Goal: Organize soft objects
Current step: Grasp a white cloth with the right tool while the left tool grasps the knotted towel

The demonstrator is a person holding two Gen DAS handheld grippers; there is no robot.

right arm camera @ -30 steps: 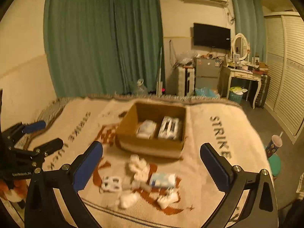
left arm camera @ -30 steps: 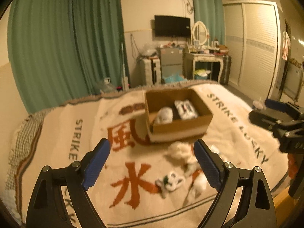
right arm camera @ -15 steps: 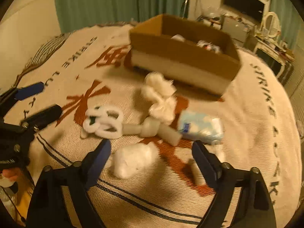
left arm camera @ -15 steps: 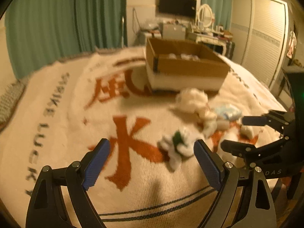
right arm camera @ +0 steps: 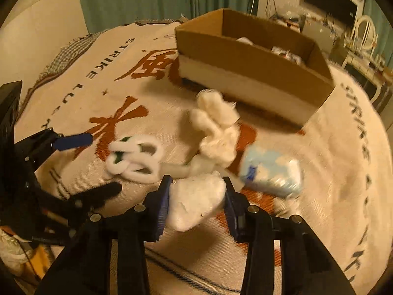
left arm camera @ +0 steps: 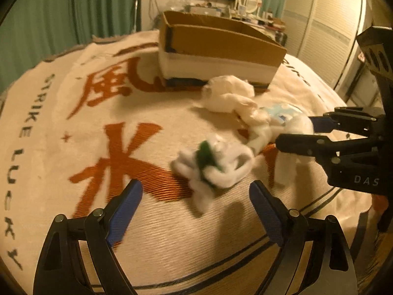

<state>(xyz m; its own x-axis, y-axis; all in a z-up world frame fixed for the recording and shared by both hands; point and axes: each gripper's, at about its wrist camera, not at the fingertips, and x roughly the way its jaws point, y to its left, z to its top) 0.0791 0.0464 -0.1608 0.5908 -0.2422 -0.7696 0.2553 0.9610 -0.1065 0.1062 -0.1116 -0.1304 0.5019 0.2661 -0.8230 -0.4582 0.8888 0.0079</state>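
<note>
Right gripper has its jaws clenched on a white plush lump near the bed's front edge. Left gripper jaws released, easing slightly inward, nothing between them; a white-and-green sock bundle lies just ahead. Cardboard box sits mid-blanket, a blue-white packet nearby.

— What did we have on the blanket?

— A white puff lay at six o'clock, pressed between blue pads. A white-and-green looped piece sat at nine, a crumpled white bundle at center, a pale blue pack at three.

— And the cardboard box?

— At twelve o'clock, upright, holding some items.
</note>
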